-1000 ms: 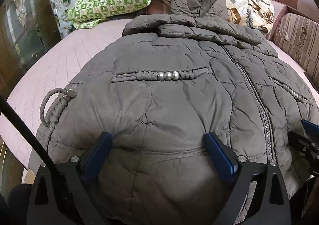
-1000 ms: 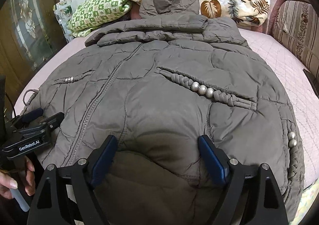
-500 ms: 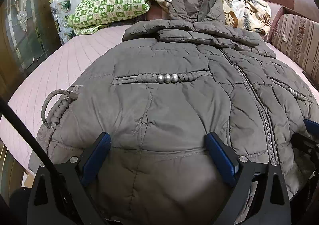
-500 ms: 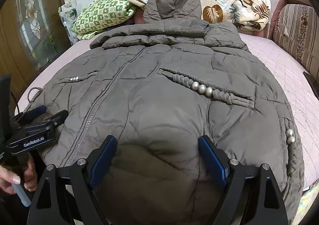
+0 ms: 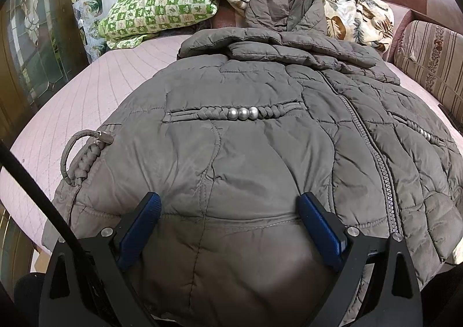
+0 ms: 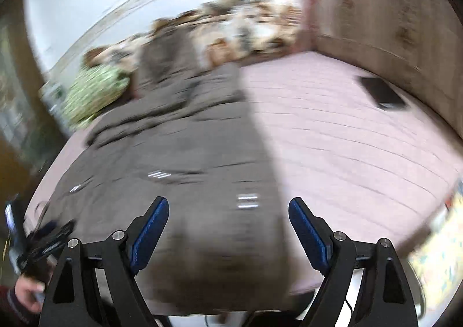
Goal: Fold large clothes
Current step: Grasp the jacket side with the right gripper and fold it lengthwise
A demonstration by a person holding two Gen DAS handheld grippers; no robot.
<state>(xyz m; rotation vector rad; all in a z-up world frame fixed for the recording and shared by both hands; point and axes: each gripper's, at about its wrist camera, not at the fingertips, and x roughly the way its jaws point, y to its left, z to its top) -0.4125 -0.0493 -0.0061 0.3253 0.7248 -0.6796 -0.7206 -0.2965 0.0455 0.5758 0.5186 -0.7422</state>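
Note:
A large grey-brown quilted hooded coat (image 5: 246, 153) lies front up on the pink bed (image 5: 95, 95), zipped, hood toward the pillows. My left gripper (image 5: 230, 205) hovers open over the coat's lower hem, blue pads wide apart, with only flat fabric beneath them. The right wrist view is motion-blurred: the coat (image 6: 173, 167) fills its left half and bare bed cover (image 6: 347, 138) its right. My right gripper (image 6: 227, 209) is open above the coat's right hem edge, with nothing gripped. The left gripper (image 6: 55, 235) and a hand (image 6: 27, 293) show at the lower left there.
A green checked pillow (image 5: 156, 17) and a leaf-print blanket (image 5: 347, 11) lie at the head of the bed. A striped sofa arm (image 5: 431, 57) borders the right side. A dark flat object (image 6: 382, 92) rests on the bed near the sofa. A wooden glazed door (image 5: 26, 46) stands left.
My right gripper has swung to the right and rolled, so its view now shows the coat's right edge and bare bed cover, and it has left the left wrist view. The left gripper stayed put.

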